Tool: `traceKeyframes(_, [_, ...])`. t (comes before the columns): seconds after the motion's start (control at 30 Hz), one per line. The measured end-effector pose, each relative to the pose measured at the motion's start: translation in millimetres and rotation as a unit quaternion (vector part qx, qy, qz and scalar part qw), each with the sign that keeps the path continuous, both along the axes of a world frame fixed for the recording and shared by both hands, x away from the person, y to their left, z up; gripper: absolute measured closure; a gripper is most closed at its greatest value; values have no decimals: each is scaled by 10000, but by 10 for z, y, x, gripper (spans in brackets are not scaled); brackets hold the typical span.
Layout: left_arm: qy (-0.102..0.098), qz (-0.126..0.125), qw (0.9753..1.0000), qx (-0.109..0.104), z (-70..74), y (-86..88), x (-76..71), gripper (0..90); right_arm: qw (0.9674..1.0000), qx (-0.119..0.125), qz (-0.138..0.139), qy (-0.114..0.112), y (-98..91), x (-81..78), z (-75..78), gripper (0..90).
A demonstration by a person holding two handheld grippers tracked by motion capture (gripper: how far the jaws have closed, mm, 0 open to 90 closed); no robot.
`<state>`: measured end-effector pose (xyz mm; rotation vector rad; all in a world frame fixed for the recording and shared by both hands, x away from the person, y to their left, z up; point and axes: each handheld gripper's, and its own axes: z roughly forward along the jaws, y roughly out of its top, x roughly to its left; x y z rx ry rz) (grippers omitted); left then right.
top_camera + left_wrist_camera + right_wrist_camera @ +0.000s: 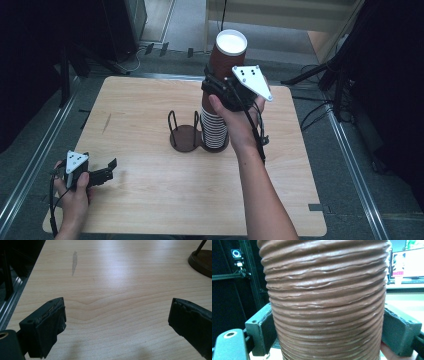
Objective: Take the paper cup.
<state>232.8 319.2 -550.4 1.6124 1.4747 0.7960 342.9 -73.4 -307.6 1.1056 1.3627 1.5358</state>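
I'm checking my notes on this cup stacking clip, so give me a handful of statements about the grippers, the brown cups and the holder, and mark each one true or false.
1. The right gripper is clamped on a ribbed brown paper cup. True.
2. That cup lies on its side on the light wooden table. False: it is upright, at the top of the stack of brown cups.
3. The left gripper has its jaws open with nothing between them. True.
4. The left gripper is squeezing the stack of cups. False: it sits near the table's front left corner, apart from the stack.
5. The dark round wire holder beside the stack holds no cups. True.
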Motion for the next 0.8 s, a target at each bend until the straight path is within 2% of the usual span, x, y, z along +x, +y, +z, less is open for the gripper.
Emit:
traceKeyframes(0.1, [-4,-10,10000,13,0,-2,0,23,9999,103,13,-11,-24,-1,39,126])
traceKeyframes(0.4, [4,-25,10000,-4,0,0,2,23,9997,155,-122,-137,-141,-28,159,126])
traceKeyframes(0.8, [-5,-35,10000,0,-1,-4,3,23,9991,209,-353,-88,-426,-68,125,125])
